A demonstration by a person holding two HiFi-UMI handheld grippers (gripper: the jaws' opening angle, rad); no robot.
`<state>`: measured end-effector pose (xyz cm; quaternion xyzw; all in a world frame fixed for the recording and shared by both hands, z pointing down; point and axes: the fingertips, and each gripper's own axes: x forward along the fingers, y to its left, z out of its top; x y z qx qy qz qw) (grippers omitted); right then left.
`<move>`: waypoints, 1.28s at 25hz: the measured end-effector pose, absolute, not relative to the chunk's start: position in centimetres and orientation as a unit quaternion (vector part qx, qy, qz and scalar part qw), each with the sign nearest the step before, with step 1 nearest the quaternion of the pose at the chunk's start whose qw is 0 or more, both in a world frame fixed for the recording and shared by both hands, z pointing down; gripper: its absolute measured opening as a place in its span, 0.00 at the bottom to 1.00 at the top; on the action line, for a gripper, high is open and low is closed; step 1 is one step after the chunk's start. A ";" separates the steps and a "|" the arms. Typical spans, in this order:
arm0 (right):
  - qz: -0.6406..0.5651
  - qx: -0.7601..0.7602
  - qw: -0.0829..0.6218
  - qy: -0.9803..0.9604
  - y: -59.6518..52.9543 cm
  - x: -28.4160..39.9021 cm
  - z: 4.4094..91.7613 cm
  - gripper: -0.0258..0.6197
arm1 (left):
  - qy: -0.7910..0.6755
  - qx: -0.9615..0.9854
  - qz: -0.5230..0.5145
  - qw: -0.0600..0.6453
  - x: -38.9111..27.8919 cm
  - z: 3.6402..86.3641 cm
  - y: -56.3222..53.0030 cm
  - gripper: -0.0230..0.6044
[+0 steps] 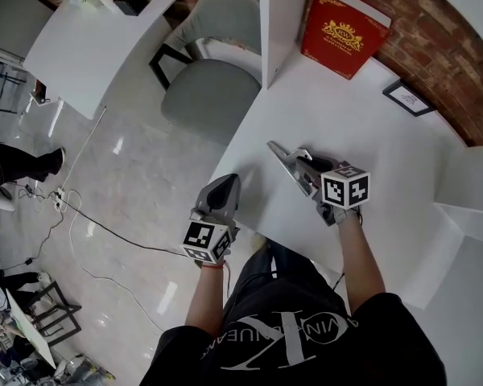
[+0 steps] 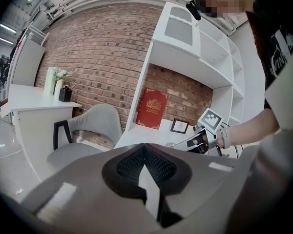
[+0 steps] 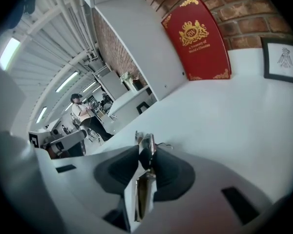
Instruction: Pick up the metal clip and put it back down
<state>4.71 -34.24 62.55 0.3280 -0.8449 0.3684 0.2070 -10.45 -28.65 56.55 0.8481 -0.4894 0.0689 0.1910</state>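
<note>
The metal clip (image 3: pixel 147 143) is a thin shiny piece pinched between the black pads of my right gripper (image 3: pixel 145 154), with its end poking out past the fingertips. In the head view that right gripper (image 1: pixel 275 148) lies low over the white table (image 1: pixel 378 135), pointing away toward the far left; the clip is too small to make out there. My left gripper (image 1: pixel 228 182) hangs beside the table's near-left edge, over the floor. Its jaws meet at the tip with nothing between them, as the left gripper view (image 2: pixel 144 148) shows.
A red book (image 1: pixel 343 29) leans against the brick wall at the back of the table, with a small framed picture (image 1: pixel 408 97) to its right. A grey chair (image 1: pixel 210 83) stands left of the table, a second white desk (image 1: pixel 88 43) beyond it. Cables (image 1: pixel 80 215) trail on the floor.
</note>
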 end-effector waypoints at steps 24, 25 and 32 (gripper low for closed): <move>0.242 0.399 0.157 -0.871 -33.9 7.0 55.4 0.10 | -0.480 0.859 0.053 0.170 -10.3 53.5 -27.5 0.05; 0.235 0.403 0.154 -0.871 -33.8 7.2 54.9 0.10 | -0.479 0.860 0.051 0.168 -10.2 53.2 -27.4 0.05; 0.192 0.425 0.140 -0.874 -33.0 8.6 51.7 0.10 | -0.475 0.865 0.045 0.154 -9.7 51.7 -27.0 0.05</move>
